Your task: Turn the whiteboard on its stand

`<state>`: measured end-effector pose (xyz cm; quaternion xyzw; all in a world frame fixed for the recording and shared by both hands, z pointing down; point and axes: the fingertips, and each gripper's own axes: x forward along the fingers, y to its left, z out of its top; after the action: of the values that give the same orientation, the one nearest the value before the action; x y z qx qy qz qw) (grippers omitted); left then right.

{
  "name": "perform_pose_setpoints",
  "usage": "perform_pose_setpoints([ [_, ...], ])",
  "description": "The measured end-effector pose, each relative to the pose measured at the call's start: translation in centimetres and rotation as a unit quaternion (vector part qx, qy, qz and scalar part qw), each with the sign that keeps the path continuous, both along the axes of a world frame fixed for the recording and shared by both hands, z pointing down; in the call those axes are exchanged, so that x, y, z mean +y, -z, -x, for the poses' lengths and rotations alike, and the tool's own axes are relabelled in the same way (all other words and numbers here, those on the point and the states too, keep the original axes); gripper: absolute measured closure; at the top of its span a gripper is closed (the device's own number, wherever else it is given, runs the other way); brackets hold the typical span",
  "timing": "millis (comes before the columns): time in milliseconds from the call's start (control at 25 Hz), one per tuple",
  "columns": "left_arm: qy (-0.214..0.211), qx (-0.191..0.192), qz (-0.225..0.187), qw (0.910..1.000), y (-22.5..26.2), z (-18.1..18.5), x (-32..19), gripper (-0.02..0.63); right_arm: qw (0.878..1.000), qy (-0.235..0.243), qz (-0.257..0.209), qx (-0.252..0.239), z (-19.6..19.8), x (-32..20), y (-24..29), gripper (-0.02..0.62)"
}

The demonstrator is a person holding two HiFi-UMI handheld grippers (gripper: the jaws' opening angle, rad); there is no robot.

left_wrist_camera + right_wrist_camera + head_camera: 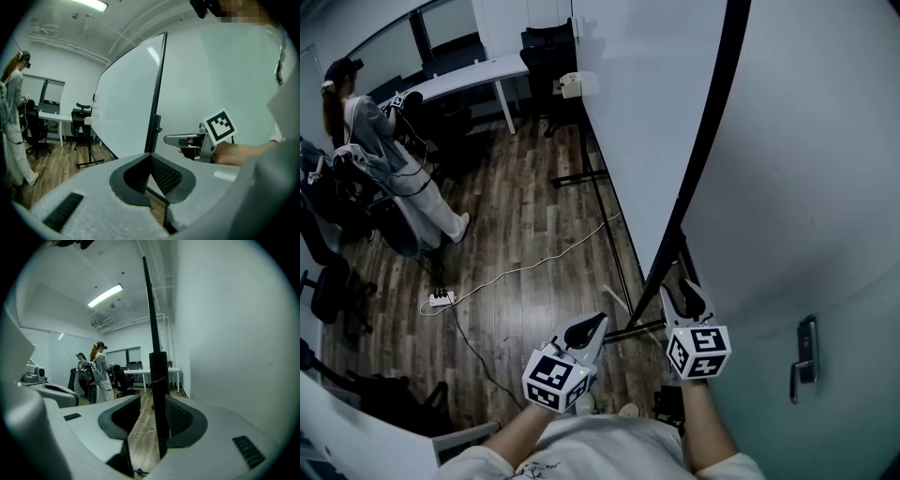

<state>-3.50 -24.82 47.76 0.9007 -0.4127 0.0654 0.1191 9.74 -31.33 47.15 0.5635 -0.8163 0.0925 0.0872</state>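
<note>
Right gripper (153, 401) fingers spread around the black side edge of the whiteboard (647, 112), gap on their left, left gripper (151, 159) fingers pressed together, empty, left of that edge, open wood floor (534, 234) ahead, wall (806, 187) close right.

Office, white desk (473, 77), black office chairs (544, 52) (wood-look floor (516, 234)), whiteboard (647, 122) on stand

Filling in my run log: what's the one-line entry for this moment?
left gripper: jaws together, empty | right gripper: jaws apart, whiteboard frame between them, not clamped
</note>
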Motion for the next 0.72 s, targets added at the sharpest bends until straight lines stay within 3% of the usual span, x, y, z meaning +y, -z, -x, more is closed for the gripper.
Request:
perform_pose_setpoints([
  [240,0.008,-0.003,0.01,0.9999,-0.8,1.3,-0.2,0.595,1.0,-0.009,0.007,0.003,0.3,-2.3,-0.9,0.422],
  [720,0.024,-0.007,0.022,0.9994,-1.6,2.3,-0.9,0.595,1.0,-0.007,0.022,0.013,0.8,-6.4,-2.0,0.402],
])
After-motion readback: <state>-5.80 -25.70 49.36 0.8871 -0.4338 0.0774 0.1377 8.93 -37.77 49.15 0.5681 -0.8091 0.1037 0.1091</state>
